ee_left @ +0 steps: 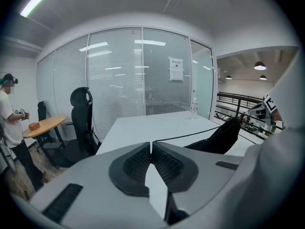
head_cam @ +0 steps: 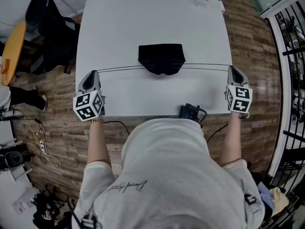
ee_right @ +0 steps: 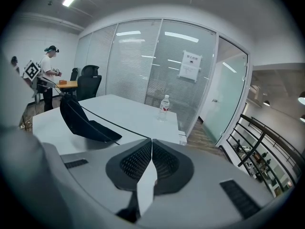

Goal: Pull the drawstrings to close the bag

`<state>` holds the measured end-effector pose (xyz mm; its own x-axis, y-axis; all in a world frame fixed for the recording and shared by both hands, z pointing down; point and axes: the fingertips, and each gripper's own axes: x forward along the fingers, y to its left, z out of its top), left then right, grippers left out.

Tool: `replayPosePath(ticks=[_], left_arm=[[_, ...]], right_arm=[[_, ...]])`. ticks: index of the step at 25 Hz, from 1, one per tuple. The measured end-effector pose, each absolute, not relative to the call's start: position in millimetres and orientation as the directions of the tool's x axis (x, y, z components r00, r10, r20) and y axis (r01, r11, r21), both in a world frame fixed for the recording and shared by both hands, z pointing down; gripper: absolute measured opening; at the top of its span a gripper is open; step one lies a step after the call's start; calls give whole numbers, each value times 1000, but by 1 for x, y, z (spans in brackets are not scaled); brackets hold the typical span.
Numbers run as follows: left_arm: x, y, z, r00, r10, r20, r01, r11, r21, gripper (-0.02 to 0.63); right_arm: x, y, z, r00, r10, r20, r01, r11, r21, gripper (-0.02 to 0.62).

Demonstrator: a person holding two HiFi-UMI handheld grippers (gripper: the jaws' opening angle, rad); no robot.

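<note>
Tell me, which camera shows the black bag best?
The head view: the whole black bag lies in plain sight from above, drawstrings stretched to both sides. The left gripper view shows the bag side-on at its right, the right gripper view at its left.

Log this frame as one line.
phase: pull | left claw: shut on drawstrings | right claw: shut on drawstrings | drawstrings: taut, spread wide | black bag: on white table, mouth gathered
</note>
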<state>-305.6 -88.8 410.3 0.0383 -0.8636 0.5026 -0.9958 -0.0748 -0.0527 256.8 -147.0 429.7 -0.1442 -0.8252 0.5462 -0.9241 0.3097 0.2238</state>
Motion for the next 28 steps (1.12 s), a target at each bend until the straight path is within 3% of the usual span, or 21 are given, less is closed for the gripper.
replayPosePath(ticks=[15, 28], left_arm=[[-299, -91, 408, 55, -870, 490, -996, -84, -39, 25], [-267, -90, 401, 174, -886, 429, -984, -170, 46, 25]], right_arm=[[262, -150, 428, -116, -823, 556, -932, 284, 226, 25], [250, -148, 420, -168, -851, 498, -938, 293, 185, 25]])
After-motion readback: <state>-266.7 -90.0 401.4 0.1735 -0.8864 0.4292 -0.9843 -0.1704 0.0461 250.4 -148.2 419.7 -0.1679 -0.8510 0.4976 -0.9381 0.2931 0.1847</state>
